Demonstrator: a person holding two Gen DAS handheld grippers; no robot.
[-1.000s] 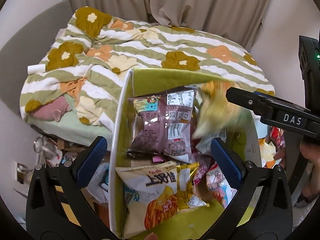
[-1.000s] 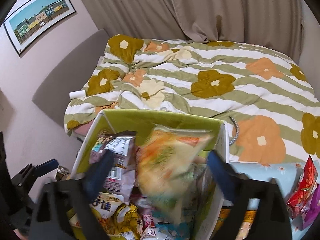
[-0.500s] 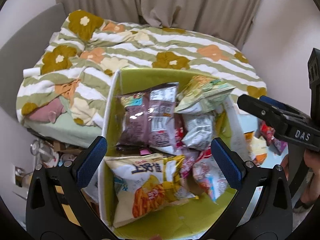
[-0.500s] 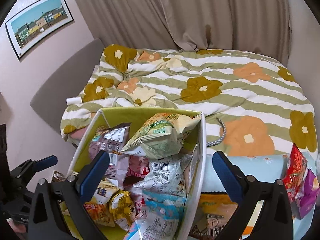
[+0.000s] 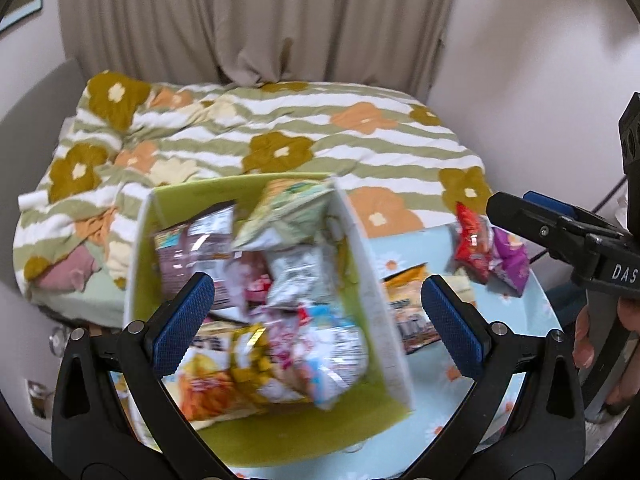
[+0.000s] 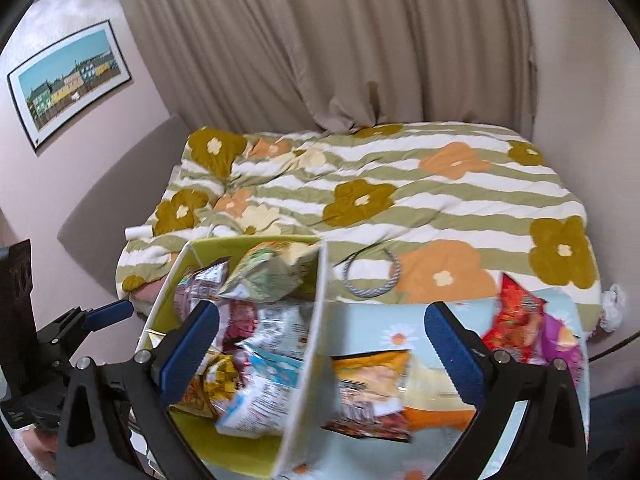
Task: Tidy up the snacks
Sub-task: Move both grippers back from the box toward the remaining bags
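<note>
A green fabric box with white walls (image 5: pixel 376 304) (image 6: pixel 308 376) stands on a light blue floral table and holds several snack bags; a pale green bag (image 5: pixel 288 208) (image 6: pixel 268 272) lies on top at the far end. On the table right of the box lie an orange bag (image 6: pixel 372 392) (image 5: pixel 408 308), a red bag (image 6: pixel 516 320) (image 5: pixel 470 240) and a purple bag (image 5: pixel 510 258). My left gripper (image 5: pixel 316 312) is open and empty above the box. My right gripper (image 6: pixel 322 356) is open and empty over the box's right wall.
A bed with a striped flower quilt (image 5: pixel 280 136) lies just behind the table, with beige curtains beyond. A grey rope loop (image 6: pixel 372 276) rests on the quilt. A framed picture (image 6: pixel 68 80) hangs on the left wall.
The pale green bag dropped from my right gripper into the box. Both grippers then pulled back and swung right, bringing the table snacks into view.
</note>
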